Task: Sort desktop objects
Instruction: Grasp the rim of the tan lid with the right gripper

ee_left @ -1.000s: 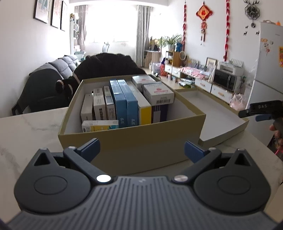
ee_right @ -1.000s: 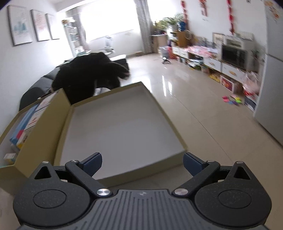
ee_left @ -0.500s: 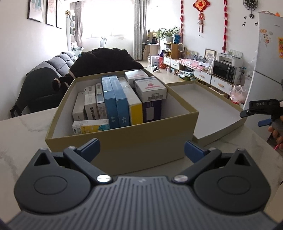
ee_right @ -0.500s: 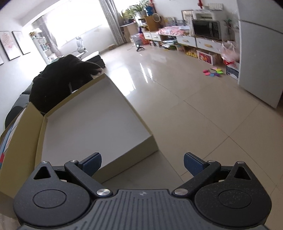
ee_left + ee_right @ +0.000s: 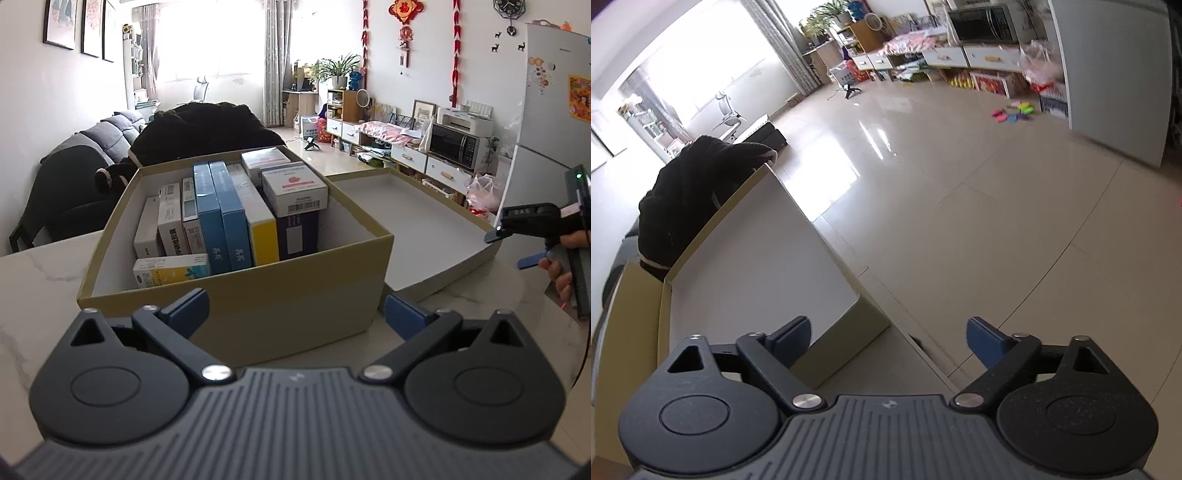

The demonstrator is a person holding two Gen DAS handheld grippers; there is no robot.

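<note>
Closing on the near right corner of the lid (image 5: 750, 280) is probably the step in hand, so the right gripper (image 5: 886, 341) should bring one finger inside the low rim and one outside before it clamps; its jaws are closing now, with only the table edge and floor between them. The lid lies upside down just ahead and to the left of this gripper, touching the filled box (image 5: 258, 299), while the left gripper (image 5: 295, 310) waits wide and empty just before the box's front wall.

Home living room: sofa (image 5: 92, 136), fridge (image 5: 554, 110), microwave (image 5: 456, 146).
</note>
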